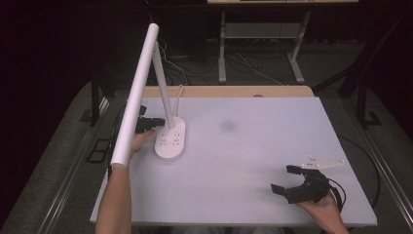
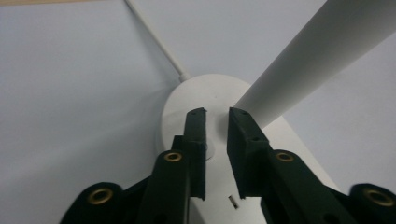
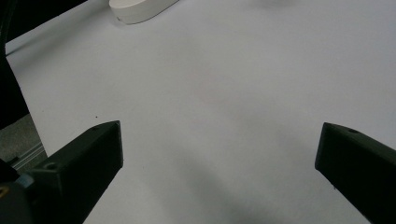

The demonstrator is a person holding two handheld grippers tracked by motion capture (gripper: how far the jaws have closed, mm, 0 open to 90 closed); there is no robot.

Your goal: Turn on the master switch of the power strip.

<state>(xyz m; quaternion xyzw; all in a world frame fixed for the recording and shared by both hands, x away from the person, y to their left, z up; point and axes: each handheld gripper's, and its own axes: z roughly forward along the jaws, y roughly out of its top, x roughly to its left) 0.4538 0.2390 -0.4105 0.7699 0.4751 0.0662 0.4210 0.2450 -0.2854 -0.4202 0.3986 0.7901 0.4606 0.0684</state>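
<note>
The lamp stood at the left of the white table, where the left gripper hovered over its oval base with jaws nearly closed on nothing, while the right gripper rested near the front edge, jaws spread wide and empty.

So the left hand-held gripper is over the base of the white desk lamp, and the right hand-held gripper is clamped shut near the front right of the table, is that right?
Not quite. The right hand-held gripper is open, not clamped shut: the right gripper view shows its jaws spread wide over bare table. The rest stands: the left hand-held gripper is over the base of the white desk lamp.
</note>
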